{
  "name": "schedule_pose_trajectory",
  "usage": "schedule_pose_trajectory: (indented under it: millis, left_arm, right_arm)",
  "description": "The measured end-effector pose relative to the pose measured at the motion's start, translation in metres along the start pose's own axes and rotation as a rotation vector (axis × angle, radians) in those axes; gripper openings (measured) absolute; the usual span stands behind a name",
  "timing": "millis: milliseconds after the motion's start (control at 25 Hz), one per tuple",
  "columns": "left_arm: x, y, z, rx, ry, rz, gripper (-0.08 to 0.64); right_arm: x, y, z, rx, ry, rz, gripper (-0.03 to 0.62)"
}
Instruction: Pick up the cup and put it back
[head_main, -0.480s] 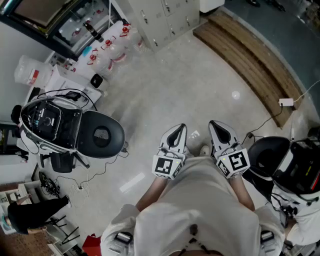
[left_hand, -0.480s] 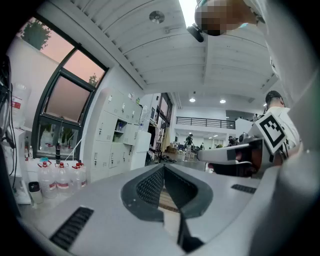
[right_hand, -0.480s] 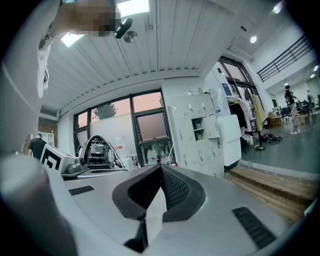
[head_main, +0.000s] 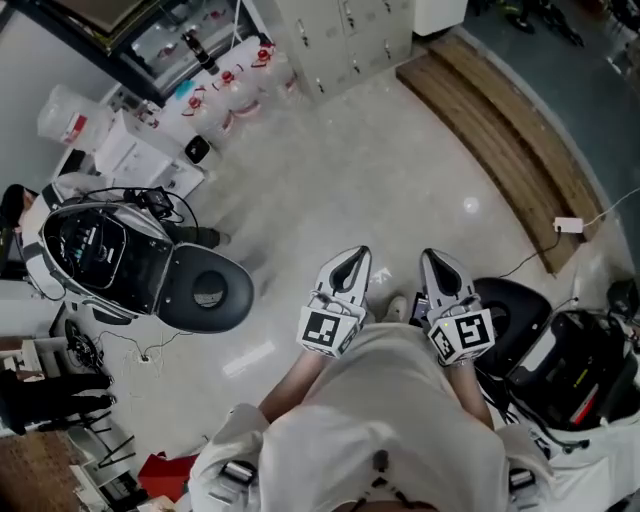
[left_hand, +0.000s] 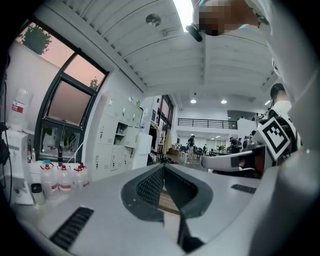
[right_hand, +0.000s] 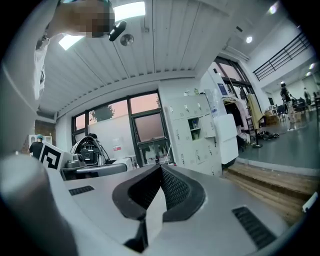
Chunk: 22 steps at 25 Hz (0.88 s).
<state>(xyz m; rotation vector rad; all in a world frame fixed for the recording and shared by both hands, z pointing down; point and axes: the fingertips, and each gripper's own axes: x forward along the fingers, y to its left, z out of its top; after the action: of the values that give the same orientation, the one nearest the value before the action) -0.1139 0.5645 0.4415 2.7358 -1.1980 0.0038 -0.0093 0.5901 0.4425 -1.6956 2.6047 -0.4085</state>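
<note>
No cup shows in any view. In the head view my left gripper (head_main: 352, 262) and right gripper (head_main: 437, 262) are held side by side in front of the person's body, level over the pale floor (head_main: 380, 180). Both pairs of jaws are shut with nothing between them. The left gripper (left_hand: 164, 167) looks along its closed jaws toward lockers and a far hall. In its own view the right gripper (right_hand: 161, 170) faces a window, lockers and a wooden step.
A black-and-white machine (head_main: 100, 255) with a round black pad (head_main: 205, 290) stands at the left. Another machine (head_main: 570, 370) stands at the right. A wooden platform (head_main: 500, 130), water bottles (head_main: 235, 85), lockers (head_main: 350, 30) and a white plug with cable (head_main: 568, 225) lie ahead.
The head view has shifted a little: the left machine sits lower and nearer, and the right machine shows more. Both grippers stay shut and side by side.
</note>
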Motion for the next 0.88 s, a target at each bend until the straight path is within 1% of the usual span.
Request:
schedule_pose_trajectory:
  millis: [280,360,520,720,880]
  left_arm:
    - [-0.01,0.019,-0.004,-0.005,0.009,0.035,0.009]
    - [-0.013,0.031,0.0,0.002,-0.005,0.051,0.009]
    - [-0.019,0.06,0.01,-0.002,-0.034,0.088,0.009]
    - [-0.032,0.094,0.014,0.005,-0.04,0.109,0.009]
    - [-0.045,0.121,0.014,0.009,-0.043,0.11,0.009]
  right_arm:
    - [0.024,0.013,-0.007,-0.006,0.017,0.043,0.025]
    - [0.034,0.018,-0.004,-0.008,0.009,0.055,0.025]
    - [0.059,0.031,0.005,0.019,-0.027,0.096,0.026]
    - [0.086,0.05,0.002,0.014,-0.026,0.076,0.026]
    - [0.106,0.076,-0.01,0.012,-0.004,0.092,0.026]
